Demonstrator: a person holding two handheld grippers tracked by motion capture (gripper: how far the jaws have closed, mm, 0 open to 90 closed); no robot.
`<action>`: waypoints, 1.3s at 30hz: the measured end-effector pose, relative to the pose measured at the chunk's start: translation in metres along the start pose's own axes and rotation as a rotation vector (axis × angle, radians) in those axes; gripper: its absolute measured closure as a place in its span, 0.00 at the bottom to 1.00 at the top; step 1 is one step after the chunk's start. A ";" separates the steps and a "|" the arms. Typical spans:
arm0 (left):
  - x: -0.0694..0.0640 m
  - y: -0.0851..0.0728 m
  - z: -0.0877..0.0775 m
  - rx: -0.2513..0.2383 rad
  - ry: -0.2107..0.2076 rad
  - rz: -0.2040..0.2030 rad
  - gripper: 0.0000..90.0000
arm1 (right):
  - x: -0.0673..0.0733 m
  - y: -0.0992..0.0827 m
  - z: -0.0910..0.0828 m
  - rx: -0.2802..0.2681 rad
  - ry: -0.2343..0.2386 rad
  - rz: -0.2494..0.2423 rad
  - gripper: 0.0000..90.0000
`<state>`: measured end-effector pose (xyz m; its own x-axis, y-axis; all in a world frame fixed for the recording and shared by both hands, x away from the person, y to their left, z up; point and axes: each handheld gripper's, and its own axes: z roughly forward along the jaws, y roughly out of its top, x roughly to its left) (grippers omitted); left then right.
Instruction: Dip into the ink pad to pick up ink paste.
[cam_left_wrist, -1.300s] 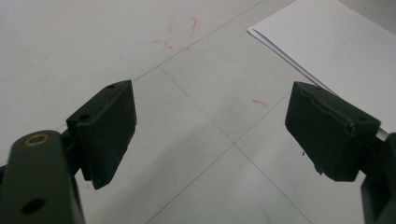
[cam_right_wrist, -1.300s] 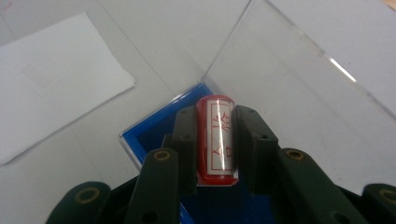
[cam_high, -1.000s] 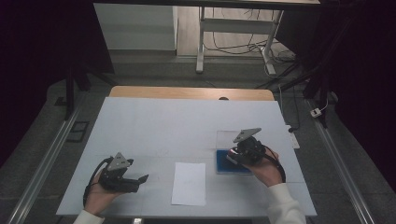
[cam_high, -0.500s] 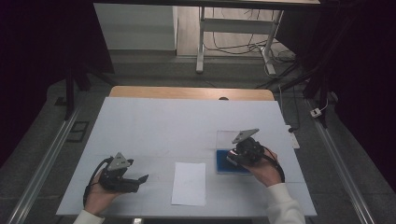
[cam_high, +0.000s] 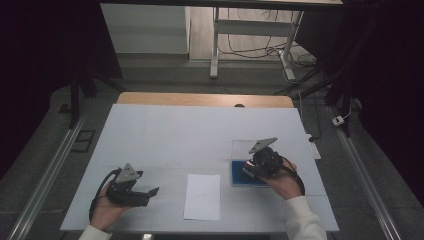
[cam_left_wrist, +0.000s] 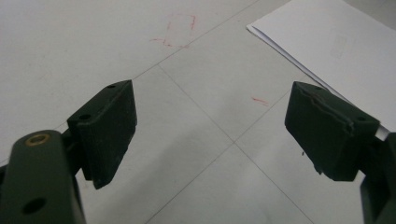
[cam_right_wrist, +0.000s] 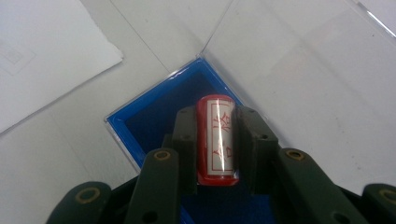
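A pale worktop (cam_high: 200, 135) sits in a dim room, with a table frame and loose cables on the floor beyond its far edge. Near the front edge, toward the left corner, the left gripper (cam_high: 150, 192) hovers with its fingers (cam_left_wrist: 109, 128) wide apart and nothing between them. A white paper sheet (cam_high: 202, 196) lies at the middle of the front edge. Right of it, the right gripper (cam_high: 252, 167) hangs over a blue tray (cam_right_wrist: 140, 116) whose clear lid (cam_right_wrist: 299, 60) lies folded open toward the far side. Its fingers (cam_right_wrist: 184, 135) are clamped on a red cylindrical stamp (cam_right_wrist: 218, 140) with a white label of red characters, held over the tray's hollow.

The stamp looks small, light and rigid, its glossy barrel likely slippery, so a grip across the middle of the barrel seems the safest hold. The tray's raised rim and thin lid could catch a low pass; the worktop's far half and the strip between sheet and tray give free room for moving
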<state>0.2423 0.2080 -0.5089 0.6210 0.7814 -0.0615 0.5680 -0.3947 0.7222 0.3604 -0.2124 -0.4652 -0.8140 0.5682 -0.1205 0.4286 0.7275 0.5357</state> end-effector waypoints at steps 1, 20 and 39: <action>0.000 0.000 0.000 0.000 0.000 -0.001 0.19 | 0.000 0.000 0.000 0.001 0.000 0.000 0.78; 0.000 0.000 0.000 0.003 -0.001 -0.001 0.19 | -0.004 -0.007 0.005 -0.026 0.025 0.024 0.79; 0.000 0.000 0.000 -0.001 -0.001 -0.008 0.19 | 0.002 -0.005 0.006 -0.007 -0.009 0.006 0.79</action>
<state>0.2421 0.2080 -0.5084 0.6174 0.7838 -0.0677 0.5723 -0.3884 0.7223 0.3592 -0.2131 -0.4733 -0.8080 0.5757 -0.1251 0.4302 0.7216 0.5424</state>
